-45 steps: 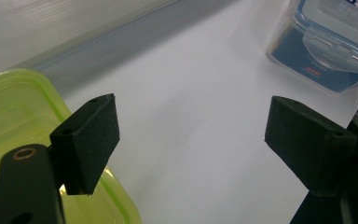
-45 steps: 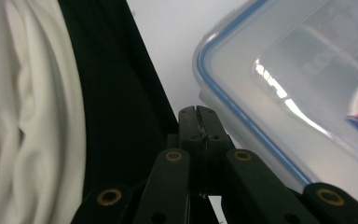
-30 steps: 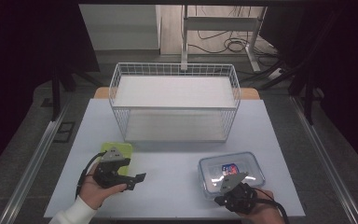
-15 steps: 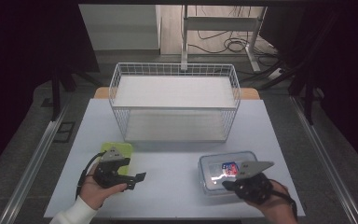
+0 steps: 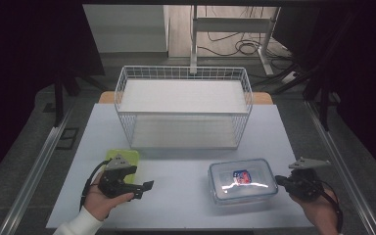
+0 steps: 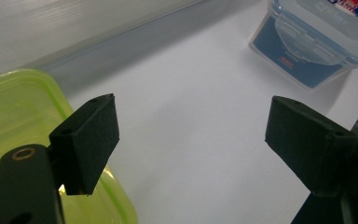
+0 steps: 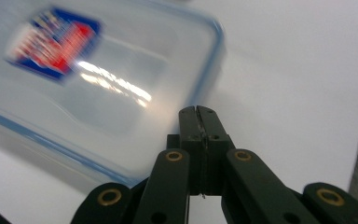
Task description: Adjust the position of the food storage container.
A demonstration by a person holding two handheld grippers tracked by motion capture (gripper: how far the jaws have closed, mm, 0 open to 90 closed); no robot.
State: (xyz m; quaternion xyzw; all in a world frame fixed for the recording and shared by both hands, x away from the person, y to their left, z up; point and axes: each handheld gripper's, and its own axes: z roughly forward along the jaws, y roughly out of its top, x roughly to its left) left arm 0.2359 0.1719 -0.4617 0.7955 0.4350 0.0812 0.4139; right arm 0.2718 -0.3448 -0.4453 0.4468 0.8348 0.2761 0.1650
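Clear plastic box near the table's front right corner, with the right gripper just beside its right end.

Its jaws are pressed flat together, empty, the tips at the box's rounded, blue-edged corner; I judge this an approach or nudge, before any grasp. Next the jaws would need to spread enough to take the rim or a side latch. The lid is smooth and glossy, with a red and blue sticker. Near the front left corner, the left gripper holds its matte black jaws wide apart over bare table, beside a translucent green box. A white wire basket stands at the back edge.
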